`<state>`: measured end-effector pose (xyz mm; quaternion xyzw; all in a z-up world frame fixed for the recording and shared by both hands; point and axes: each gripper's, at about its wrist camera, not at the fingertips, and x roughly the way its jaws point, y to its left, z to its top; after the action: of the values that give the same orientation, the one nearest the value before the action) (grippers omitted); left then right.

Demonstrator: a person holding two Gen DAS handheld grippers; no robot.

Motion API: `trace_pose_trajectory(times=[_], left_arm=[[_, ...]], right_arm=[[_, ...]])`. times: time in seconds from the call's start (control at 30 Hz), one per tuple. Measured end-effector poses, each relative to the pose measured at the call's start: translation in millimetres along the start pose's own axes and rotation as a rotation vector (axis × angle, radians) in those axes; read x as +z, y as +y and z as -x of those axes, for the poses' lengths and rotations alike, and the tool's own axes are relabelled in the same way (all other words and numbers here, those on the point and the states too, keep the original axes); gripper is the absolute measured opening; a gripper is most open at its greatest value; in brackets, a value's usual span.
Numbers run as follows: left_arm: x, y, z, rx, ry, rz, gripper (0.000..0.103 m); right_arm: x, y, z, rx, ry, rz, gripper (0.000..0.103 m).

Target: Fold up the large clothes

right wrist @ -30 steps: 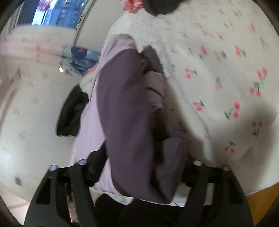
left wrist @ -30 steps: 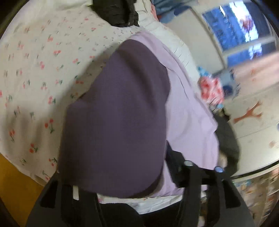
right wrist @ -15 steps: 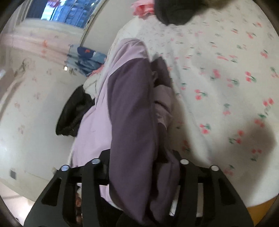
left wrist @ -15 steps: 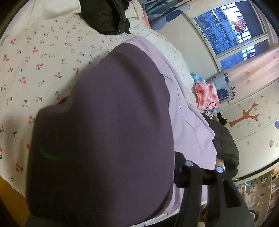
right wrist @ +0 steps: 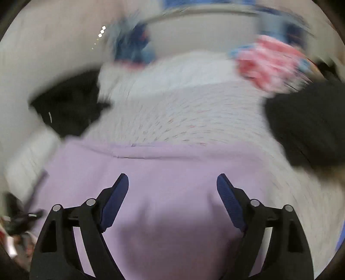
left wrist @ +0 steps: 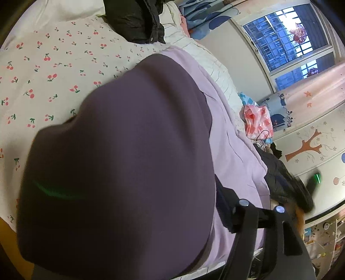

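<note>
Mid-fold on one purple two-tone sweatshirt, lying on the cherry-print bed. Right gripper: fingers have just been opening, now wide apart with nothing between them, hanging over the light lilac body panel. Left gripper: jaws also just opened further; the dark purple sleeve drapes over them and hides the left finger, so can't tell if it's gripped. Next, probably: free the sleeve, lay it flat, re-grab an edge. Also two dark garments on the bed.

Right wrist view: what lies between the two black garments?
The cherry-print bedsheet, bare; the lilac garment is nearer. The right wrist view shows it, blurred.
</note>
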<state>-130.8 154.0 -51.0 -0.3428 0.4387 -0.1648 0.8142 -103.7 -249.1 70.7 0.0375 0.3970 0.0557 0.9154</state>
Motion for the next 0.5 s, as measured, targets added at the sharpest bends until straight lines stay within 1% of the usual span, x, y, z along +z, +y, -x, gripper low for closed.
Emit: trace_pose_trajectory(times=[0.03, 0.07, 0.1, 0.13, 0.17, 0.2, 0.23, 0.27, 0.3, 0.37, 0.43, 0.47, 0.5], left_arm=[[0.4, 0.0, -0.7, 0.002, -0.001, 0.005, 0.068], [0.9, 0.3, -1.2, 0.002, -0.001, 0.008, 0.069], [1.5, 0.5, -1.8, -0.002, -0.003, 0.01, 0.07], [2.2, 0.4, -1.9, -0.017, -0.007, 0.012, 0.074], [3.7, 0.4, -1.9, -0.022, -0.012, 0.012, 0.074], [4.8, -0.7, -2.0, -0.018, -0.01, 0.008, 0.074], [5.8, -0.8, -3.3, -0.01, 0.001, 0.01, 0.074], [5.6, 0.9, -4.2, -0.012, 0.004, 0.018, 0.074], [5.3, 3.0, -4.8, -0.016, 0.005, 0.022, 0.074], [4.3, 7.2, -4.7, -0.03, 0.003, 0.033, 0.075], [4.6, 9.9, -4.3, -0.038, -0.007, 0.054, 0.075], [4.4, 10.7, -4.2, -0.037, -0.012, 0.062, 0.075], [4.0, 10.1, -4.0, -0.035, -0.017, 0.064, 0.076]], right_arm=[[8.6, 12.3, -30.3, -0.037, 0.043, 0.034, 0.08], [14.3, 20.0, -71.9, -0.077, 0.106, 0.054, 0.08], [15.5, 22.1, -111.2, -0.122, 0.18, 0.059, 0.083], [7.9, 20.0, -140.1, -0.124, 0.251, 0.062, 0.087], [11.0, 19.0, -159.2, -0.121, 0.286, 0.042, 0.088], [14.4, 17.6, -158.8, -0.122, 0.279, 0.019, 0.088], [19.6, 18.8, -149.9, -0.119, 0.252, -0.007, 0.088], [21.9, 22.7, -141.7, -0.113, 0.223, -0.006, 0.088], [24.0, 31.8, -129.9, -0.084, 0.182, 0.013, 0.088], [27.6, 54.8, -114.6, -0.018, 0.137, 0.055, 0.088], [34.3, 82.1, -119.1, 0.017, 0.133, 0.104, 0.088], [36.0, 97.5, -133.1, 0.02, 0.156, 0.123, 0.088], [29.8, 111.7, -148.3, -0.009, 0.189, 0.134, 0.09]])
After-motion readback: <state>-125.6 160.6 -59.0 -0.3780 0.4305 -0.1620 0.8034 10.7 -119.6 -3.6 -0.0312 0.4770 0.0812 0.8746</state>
